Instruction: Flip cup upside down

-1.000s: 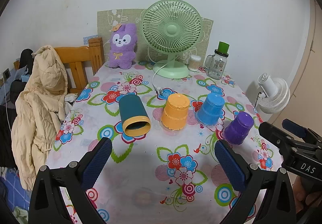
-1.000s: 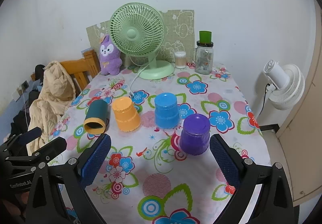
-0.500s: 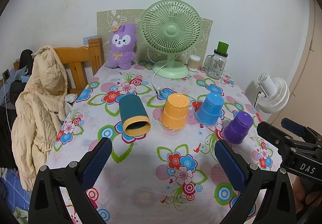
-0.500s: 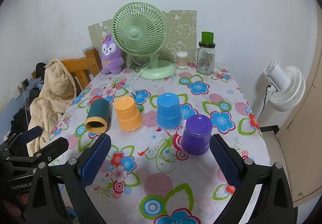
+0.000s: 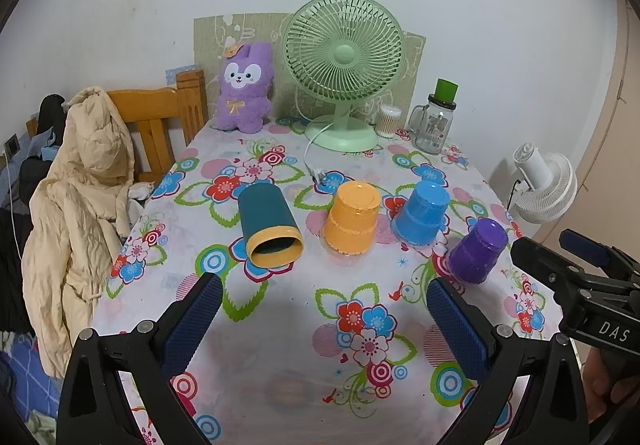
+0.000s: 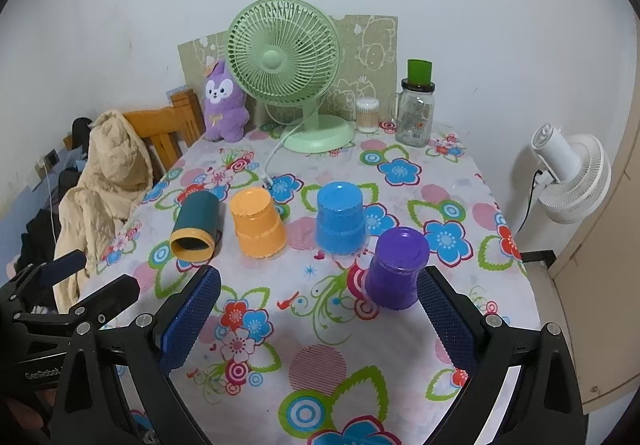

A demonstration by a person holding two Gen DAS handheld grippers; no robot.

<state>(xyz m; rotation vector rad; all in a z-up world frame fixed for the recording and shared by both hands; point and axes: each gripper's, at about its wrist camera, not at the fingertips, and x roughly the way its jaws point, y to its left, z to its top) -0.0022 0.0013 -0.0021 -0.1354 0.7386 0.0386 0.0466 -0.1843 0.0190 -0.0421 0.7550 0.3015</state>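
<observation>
Nearest me, my left gripper (image 5: pixel 320 319) hangs over the near part of the flowered desk (image 5: pixel 288 333), jaws spread wide and holding nothing. My right gripper (image 6: pixel 318 315) is the same, spread and empty, with the purple cup (image 6: pixel 396 269) standing just beyond its right-hand finger. Farther in is the row: the teal cup (image 5: pixel 269 230) lies on its side at the left end, its yellow-rimmed mouth turned toward me, while the orange cup (image 5: pixel 352 217), blue cup (image 5: pixel 420 214) and the purple one already stand mouth-down. So I judge the teal cup is the one left, and I am at the approach. Next I would bring the left jaws around its body, close, lift, and rotate it mouth-down. Behind stand the green fan (image 5: pixel 344 65) and plush rabbit (image 5: pixel 244 89).
</observation>
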